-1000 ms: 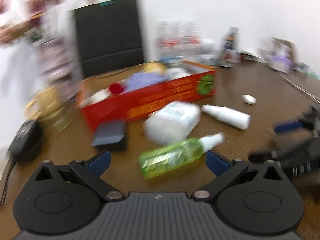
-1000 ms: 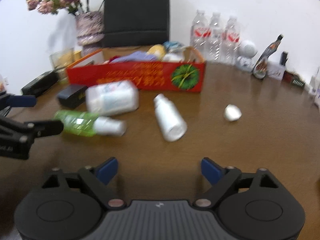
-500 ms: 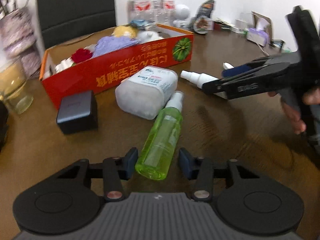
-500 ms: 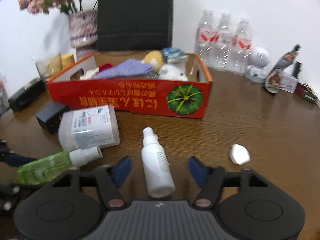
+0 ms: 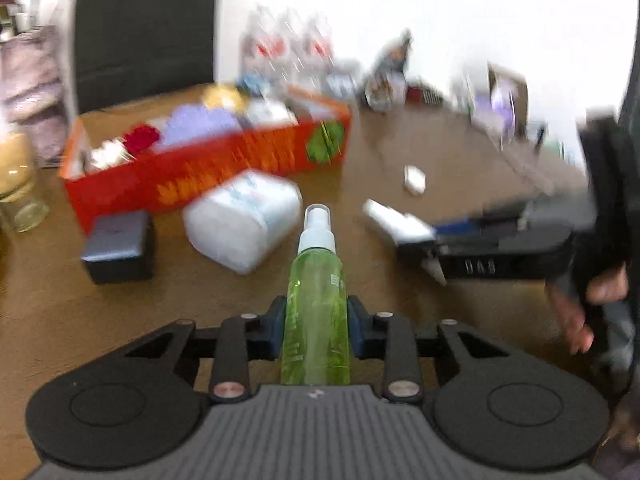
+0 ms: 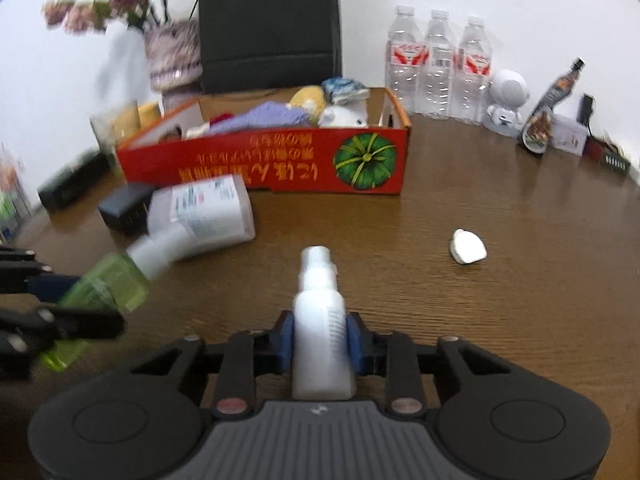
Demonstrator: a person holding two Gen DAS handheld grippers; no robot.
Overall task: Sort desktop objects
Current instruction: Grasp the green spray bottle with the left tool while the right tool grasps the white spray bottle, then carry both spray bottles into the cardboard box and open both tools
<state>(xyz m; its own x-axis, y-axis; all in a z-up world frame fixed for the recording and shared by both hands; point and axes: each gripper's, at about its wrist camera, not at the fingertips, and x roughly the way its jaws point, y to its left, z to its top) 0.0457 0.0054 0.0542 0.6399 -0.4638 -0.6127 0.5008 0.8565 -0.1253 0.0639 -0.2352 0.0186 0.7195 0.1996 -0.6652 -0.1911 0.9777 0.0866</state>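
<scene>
Left gripper (image 5: 316, 330): blue-padded fingers (image 5: 276, 332) are pressing both sides of a translucent green spray bottle with a white nozzle (image 5: 316, 300), nozzle pointing forward.

Right gripper (image 6: 320, 342): fingers (image 6: 285, 342) are clamping a white plastic spray bottle (image 6: 320, 320) at mid-body, cap pointing forward.

Wooden brown counter (image 6: 500, 320): open bare surface is lying ahead and right of the right gripper, running toward the far right edge.

White rounded plastic container with printed label (image 6: 208, 212): lying on its side just ahead of the left gripper, beside a small black box (image 6: 124, 208).

Red cardboard box with a green pumpkin print (image 6: 280, 160): standing behind these, holding assorted items.

Small white rounded object (image 6: 467, 247): lying alone on the counter, well apart from the box.
</scene>
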